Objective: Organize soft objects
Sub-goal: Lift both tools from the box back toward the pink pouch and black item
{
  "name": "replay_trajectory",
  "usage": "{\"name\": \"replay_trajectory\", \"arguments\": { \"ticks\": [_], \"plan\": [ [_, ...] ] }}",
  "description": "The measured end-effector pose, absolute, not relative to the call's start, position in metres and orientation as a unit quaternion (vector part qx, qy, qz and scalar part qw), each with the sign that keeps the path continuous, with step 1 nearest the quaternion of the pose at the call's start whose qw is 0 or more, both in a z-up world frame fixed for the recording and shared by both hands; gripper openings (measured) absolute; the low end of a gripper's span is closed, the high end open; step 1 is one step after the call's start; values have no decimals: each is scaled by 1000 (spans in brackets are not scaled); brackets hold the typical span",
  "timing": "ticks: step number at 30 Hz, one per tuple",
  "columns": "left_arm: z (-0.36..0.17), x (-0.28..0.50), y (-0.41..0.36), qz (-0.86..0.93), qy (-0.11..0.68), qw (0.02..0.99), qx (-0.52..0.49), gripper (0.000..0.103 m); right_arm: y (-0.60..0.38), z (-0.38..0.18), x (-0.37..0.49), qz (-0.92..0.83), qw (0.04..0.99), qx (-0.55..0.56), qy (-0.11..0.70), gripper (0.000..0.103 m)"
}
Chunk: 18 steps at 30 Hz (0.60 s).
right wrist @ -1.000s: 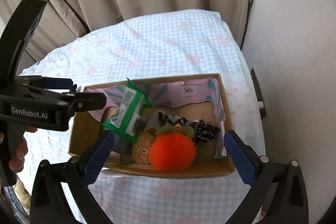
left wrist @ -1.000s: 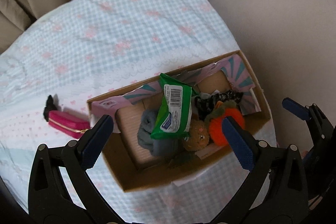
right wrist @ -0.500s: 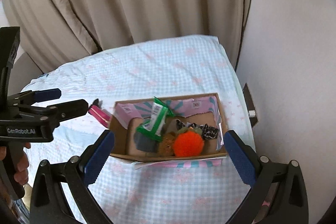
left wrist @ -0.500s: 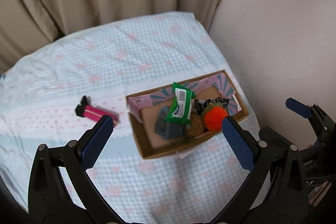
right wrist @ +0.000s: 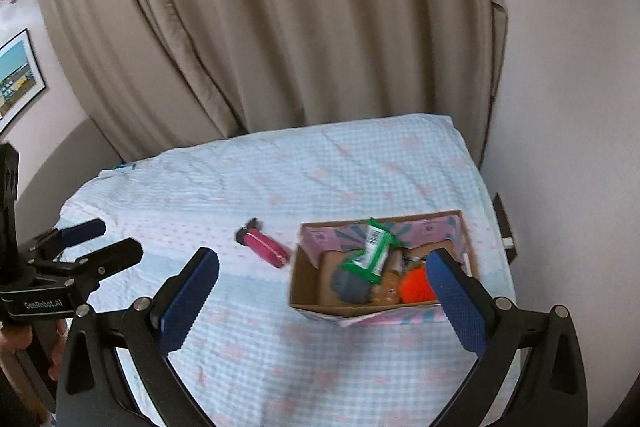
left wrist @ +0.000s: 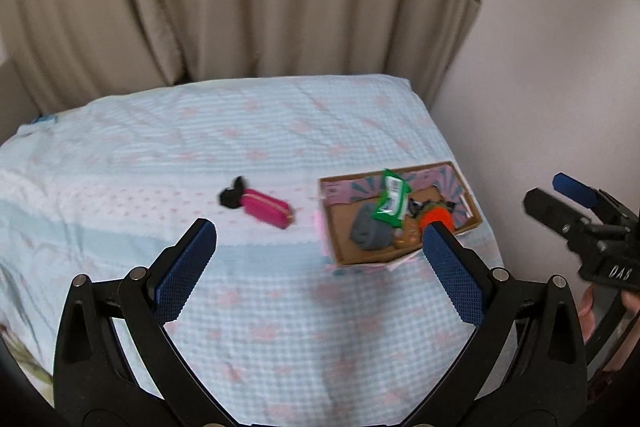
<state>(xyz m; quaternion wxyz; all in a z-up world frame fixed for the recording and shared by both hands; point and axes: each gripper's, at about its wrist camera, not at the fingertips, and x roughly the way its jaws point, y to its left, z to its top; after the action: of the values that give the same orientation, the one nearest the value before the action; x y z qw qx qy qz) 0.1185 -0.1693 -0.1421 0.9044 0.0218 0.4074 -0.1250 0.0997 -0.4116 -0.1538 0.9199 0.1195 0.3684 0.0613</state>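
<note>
Both tongs are hanging wide open and empty above the bed (left wrist: pixel 256 307): the left tongs (left wrist: pixel 318 269) and the right tongs (right wrist: pixel 322 291). The cardboard box (right wrist: pixel 310 291) is sitting near the bed's right edge, holding a green packet (right wrist: pixel 370 255), grey sock (right wrist: pixel 350 285) and orange pompom (right wrist: pixel 416 287). A pink pouch (left wrist: pixel 267 213) is lying just beside the box, outside it. The soft bedding could be letting the pouch slide off when pinched.

Light: soft and even, a little dim.
Shadows: faint.
Blur: motion blur on the cardboard box (right wrist: pixel 382 269) and bedspread (left wrist: pixel 248 131).
Edges: strong fisheye bending, with dark round corners.
</note>
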Motion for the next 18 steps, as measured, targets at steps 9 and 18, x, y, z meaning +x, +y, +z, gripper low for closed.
{"name": "replay_trajectory", "arguments": {
  "ticks": [9,18],
  "plan": [
    [-151,124,-61,-112,404,908,1,103,-335,-146,111,91,925,100,355,103],
    [-184,190,16,-168,419,891,39,103,-242,-153,151,98,929,61,351,103]
  ]
}}
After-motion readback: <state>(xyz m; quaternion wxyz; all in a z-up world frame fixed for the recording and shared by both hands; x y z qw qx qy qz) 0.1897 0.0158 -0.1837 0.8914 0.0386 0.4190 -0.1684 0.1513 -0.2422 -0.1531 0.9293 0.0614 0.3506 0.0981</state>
